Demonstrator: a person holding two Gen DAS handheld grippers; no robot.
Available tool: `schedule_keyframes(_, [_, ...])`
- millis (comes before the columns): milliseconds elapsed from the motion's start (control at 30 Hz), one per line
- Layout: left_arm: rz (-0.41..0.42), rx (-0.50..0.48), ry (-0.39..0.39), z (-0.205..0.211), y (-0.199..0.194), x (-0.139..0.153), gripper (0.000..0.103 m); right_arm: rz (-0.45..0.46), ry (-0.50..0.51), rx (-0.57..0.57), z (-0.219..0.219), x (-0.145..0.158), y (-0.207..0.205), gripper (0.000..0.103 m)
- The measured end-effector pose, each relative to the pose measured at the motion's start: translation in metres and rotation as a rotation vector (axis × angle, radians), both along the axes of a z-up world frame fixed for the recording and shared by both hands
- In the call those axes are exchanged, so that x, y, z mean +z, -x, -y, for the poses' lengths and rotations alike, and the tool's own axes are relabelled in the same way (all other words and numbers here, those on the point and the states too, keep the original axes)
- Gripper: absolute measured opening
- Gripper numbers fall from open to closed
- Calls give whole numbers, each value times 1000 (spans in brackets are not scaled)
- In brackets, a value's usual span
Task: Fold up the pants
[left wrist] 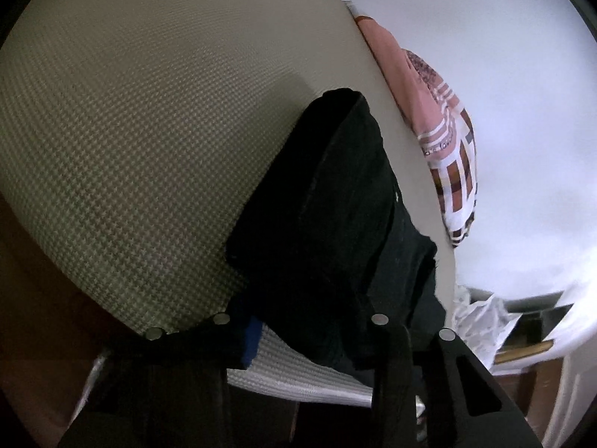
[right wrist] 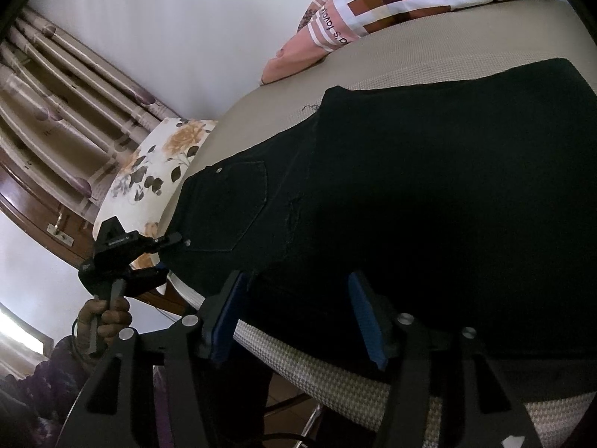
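Black pants (right wrist: 429,194) lie flat on the bed, waist toward the left, and a back pocket (right wrist: 238,205) faces up. In the right wrist view my left gripper (right wrist: 169,255) sits at the waistband corner by the bed's edge, one finger above the cloth and one below. From the left wrist view the pants (left wrist: 328,205) fill the narrow gap of that left gripper (left wrist: 298,321), which is shut on them. My right gripper (right wrist: 294,278) is open at the near edge of the pants. Its blue pads (right wrist: 363,317) stand wide apart with the cloth's edge lying loose between them.
The bed wears a houndstooth cover (left wrist: 130,130). A floral pillow (right wrist: 149,171) lies beyond the waistband and a pink patterned pillow (right wrist: 373,3) sits by the wall. Striped curtains (right wrist: 56,93) hang at left. A hand (right wrist: 108,317) holds the left gripper's handle. A crumpled bag (left wrist: 481,321) sits off the bed.
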State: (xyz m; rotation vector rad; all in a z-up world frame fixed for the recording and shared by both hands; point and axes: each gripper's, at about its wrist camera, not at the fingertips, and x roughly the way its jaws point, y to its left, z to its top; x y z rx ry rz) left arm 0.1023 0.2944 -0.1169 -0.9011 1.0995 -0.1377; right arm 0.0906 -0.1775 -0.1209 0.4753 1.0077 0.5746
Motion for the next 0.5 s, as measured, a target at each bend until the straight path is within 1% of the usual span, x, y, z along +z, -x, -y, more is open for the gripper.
schedule_keyframes(33, [8, -2, -21, 3, 1, 2, 34, 0, 0, 0, 0, 0, 0, 55])
schedule_keyframes(133, [75, -17, -66, 11, 1, 19, 29, -1, -7, -2, 0, 0, 1, 55])
schedule_keyframes(267, [169, -55, -111, 28, 2, 53, 28, -7, -44, -7, 5, -1, 0, 55])
schedule_keyframes(400, [255, -105, -139, 56, 0, 87, 28, -23, -110, -28, 16, 0, -4, 55])
schedule_keyframes(500, [323, -175, -168, 94, -4, 114, 28, -35, -161, -46, 29, 1, -9, 55])
